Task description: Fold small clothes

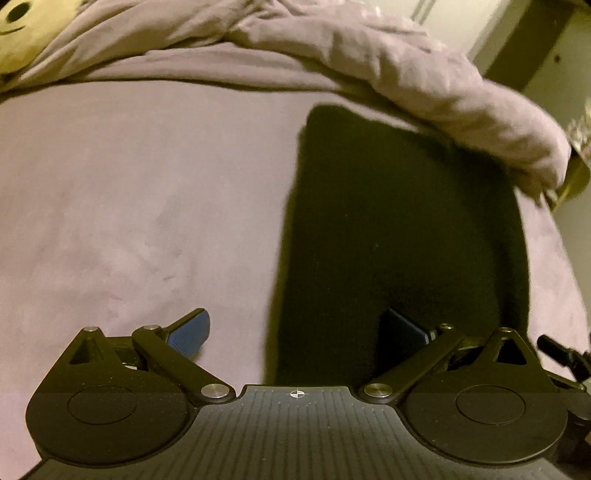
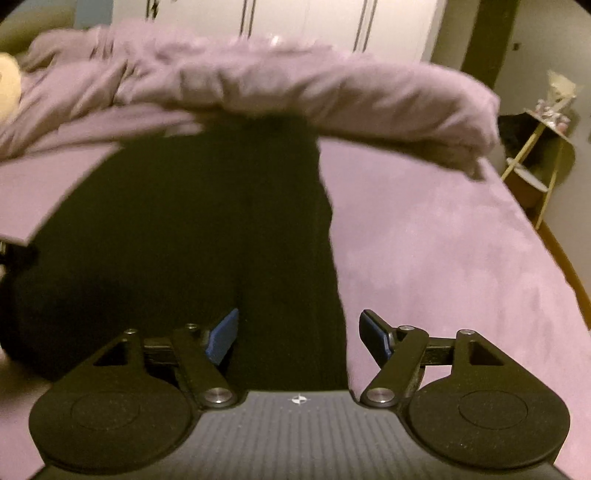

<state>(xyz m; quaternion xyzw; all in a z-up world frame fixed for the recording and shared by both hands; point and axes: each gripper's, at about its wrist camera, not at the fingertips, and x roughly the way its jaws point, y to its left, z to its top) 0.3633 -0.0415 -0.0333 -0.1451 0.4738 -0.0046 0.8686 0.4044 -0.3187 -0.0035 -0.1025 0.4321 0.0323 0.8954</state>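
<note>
Black garment (image 1: 399,236) flat on bed (image 1: 129,184); left gripper (image 1: 295,328), right gripper (image 2: 299,336) fingers apart, empty. Pinch six-o'clock hem corners evenly, fold toward twelve.

My left gripper (image 1: 295,334) body covers the near end of the black garment (image 1: 399,236). Its far end slips under the blurred duvet (image 2: 332,92). A yellow plush (image 1: 22,29) is cut off at the corner. Items on the side shelf (image 2: 543,122) are too small to identify.

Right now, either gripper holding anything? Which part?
Nothing held. Left gripper and right gripper are both open over the near end of the black garment, which lies flat on the purple bedsheet.
</note>
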